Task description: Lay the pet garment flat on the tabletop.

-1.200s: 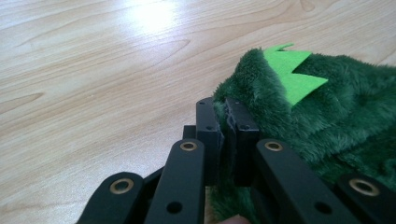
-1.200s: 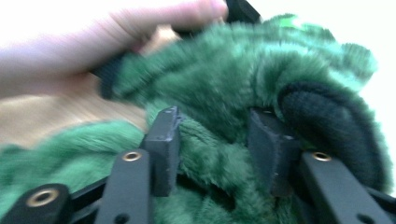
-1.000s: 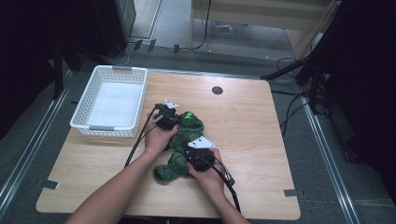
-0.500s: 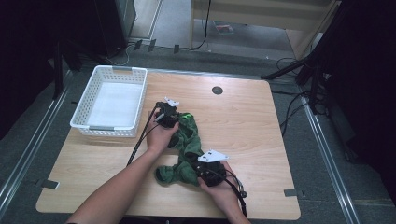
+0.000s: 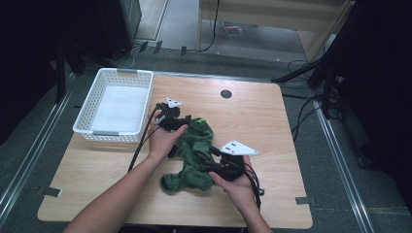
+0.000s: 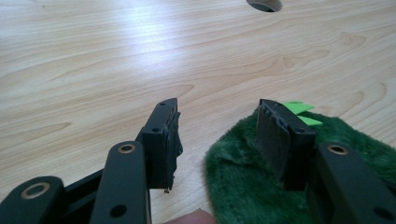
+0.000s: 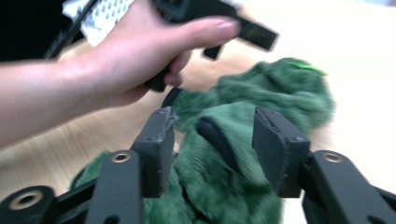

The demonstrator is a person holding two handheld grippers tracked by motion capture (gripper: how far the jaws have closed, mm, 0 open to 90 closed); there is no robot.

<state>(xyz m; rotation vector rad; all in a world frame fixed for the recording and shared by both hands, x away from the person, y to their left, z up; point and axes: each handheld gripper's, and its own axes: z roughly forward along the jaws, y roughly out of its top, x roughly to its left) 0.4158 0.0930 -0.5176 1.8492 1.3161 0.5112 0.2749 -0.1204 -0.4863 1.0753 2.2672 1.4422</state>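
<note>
Both grippers have just let go: the left gripper [image 6: 217, 135] and right gripper [image 7: 212, 144] now stand spread, pads off the green plush garment [image 5: 194, 155], which lies crumpled mid-table [image 5: 272, 131] beside the white basket [image 5: 116, 104]. A regrasp seems likely.

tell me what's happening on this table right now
A person with a two-jaw gripper in each hand is working on a fuzzy green garment lying crumpled on the wooden table. Both grippers' jaws have just been opening: the left gripper sits at the garment's far edge with its pads off the fabric, and the right gripper hangs over its near part, not pinching it. A white basket stands empty to the left.
</note>
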